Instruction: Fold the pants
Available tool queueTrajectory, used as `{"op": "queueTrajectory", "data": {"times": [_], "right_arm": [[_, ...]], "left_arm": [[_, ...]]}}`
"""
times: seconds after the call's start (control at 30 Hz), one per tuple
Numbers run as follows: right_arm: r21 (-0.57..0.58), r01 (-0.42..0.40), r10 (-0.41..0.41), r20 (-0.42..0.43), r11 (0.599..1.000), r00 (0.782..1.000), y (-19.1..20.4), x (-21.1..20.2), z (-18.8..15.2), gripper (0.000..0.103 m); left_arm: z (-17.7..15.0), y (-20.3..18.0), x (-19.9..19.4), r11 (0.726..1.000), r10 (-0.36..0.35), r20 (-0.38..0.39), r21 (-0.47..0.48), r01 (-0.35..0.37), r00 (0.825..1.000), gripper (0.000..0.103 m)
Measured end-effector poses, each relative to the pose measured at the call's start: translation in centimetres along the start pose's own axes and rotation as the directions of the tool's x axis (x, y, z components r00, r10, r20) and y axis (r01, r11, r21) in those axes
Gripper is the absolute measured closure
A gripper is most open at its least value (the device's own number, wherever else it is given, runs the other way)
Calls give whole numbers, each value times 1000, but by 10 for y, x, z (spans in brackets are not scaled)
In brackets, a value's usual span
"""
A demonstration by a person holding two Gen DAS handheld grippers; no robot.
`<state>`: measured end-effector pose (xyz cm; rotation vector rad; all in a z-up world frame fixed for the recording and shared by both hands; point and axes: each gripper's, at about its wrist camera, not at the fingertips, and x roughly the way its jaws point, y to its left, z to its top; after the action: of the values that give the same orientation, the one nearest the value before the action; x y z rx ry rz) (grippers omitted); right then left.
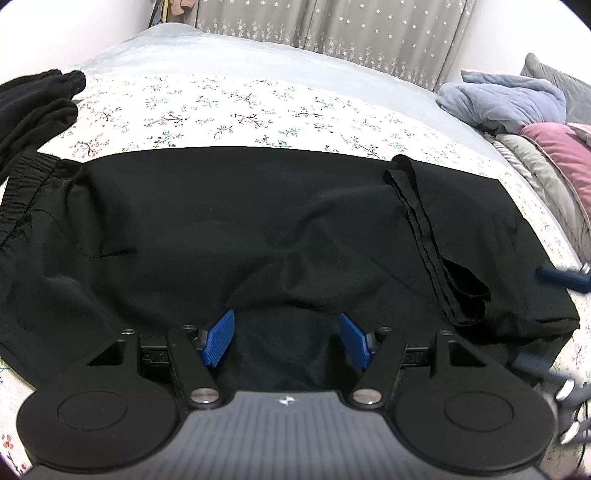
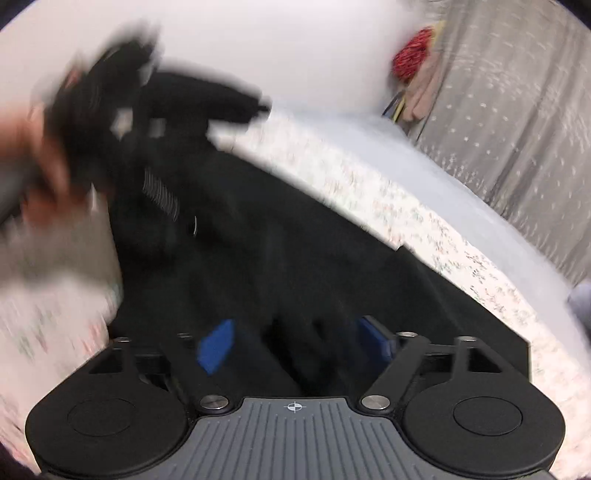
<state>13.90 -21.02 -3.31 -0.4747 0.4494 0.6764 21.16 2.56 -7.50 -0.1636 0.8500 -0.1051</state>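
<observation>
Floral bedding (image 1: 236, 107) covers the bed that serves as your work surface, with a patterned grey curtain (image 1: 332, 29) behind it.

Left gripper (image 1: 286, 338): jaws spread wide, blue pads (image 1: 218, 338) clear of each other, nothing pinched. It hangs low over the near edge of the black pants (image 1: 236, 210), probably so you can take that edge for the next fold.

Right gripper (image 2: 297, 341): jaws also spread, holding nothing. Its view is heavily blurred, so do not rely on fine detail there. It sits over the same black cloth, near the leg end.

Pants position: laid across the bed, elastic waistband (image 1: 26, 188) at your left, legs running right. The hem end (image 1: 432, 236) is already turned back over the legs and lies bunched and slanted, so the fold looks begun but untidy. Judge it in need of squaring before you fold again.

Surroundings: a second dark garment (image 1: 37, 103) lies just beyond the waistband; keep it out of your grasp. A blue-grey blanket (image 1: 506, 99) and a pink cushion (image 1: 561, 151) sit well apart at the right. Your left hand (image 2: 40, 162) shows blurred in the right-wrist view.
</observation>
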Motion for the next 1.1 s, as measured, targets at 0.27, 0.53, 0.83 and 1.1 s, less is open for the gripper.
{"op": "queueTrajectory", "data": {"times": [0.27, 0.53, 0.83, 1.1], "right_arm": [[210, 12, -5, -35, 978, 999, -32, 20, -9, 45], [123, 36, -13, -181, 992, 983, -26, 43, -21, 81], [-79, 87, -100, -174, 993, 980, 6, 52, -22, 82], [-45, 34, -41, -166, 998, 985, 6, 56, -3, 76]], "left_arm": [[-1, -2, -1, 1000, -13, 1, -4, 13, 1000, 26], [-2, -2, -1, 1000, -13, 1, 19, 13, 1000, 26], [-3, -4, -2, 999, -23, -4, 25, 23, 1000, 26], [-2, -3, -2, 999, -38, -10, 14, 38, 999, 26]]}}
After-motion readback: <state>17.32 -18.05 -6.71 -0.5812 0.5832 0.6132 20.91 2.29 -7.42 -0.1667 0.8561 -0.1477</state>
